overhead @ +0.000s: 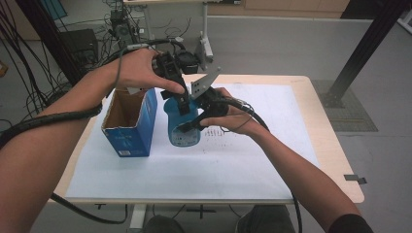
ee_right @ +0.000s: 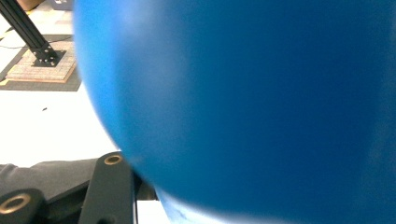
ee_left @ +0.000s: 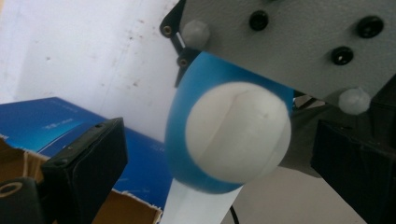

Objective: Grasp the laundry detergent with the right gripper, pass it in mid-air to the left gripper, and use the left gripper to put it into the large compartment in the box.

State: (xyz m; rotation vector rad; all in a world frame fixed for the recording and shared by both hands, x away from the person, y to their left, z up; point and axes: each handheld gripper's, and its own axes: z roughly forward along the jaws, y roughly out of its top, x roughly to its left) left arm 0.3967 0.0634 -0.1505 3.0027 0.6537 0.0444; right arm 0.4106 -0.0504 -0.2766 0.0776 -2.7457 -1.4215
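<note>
The table (overhead: 311, 160) is covered with white paper, so there is a flat place to work on. An open blue box (overhead: 130, 124) is stood just beside the left fingers, with its top open so things can go in. A blue bottle (overhead: 183, 127) is held up beside the box. It is squeezed tight by the right gripper (overhead: 194, 125). The left gripper (overhead: 180, 99) is held over the bottle's white cap (ee_left: 236, 133), with its jaws wide apart on both sides and not pressed on it.
</note>
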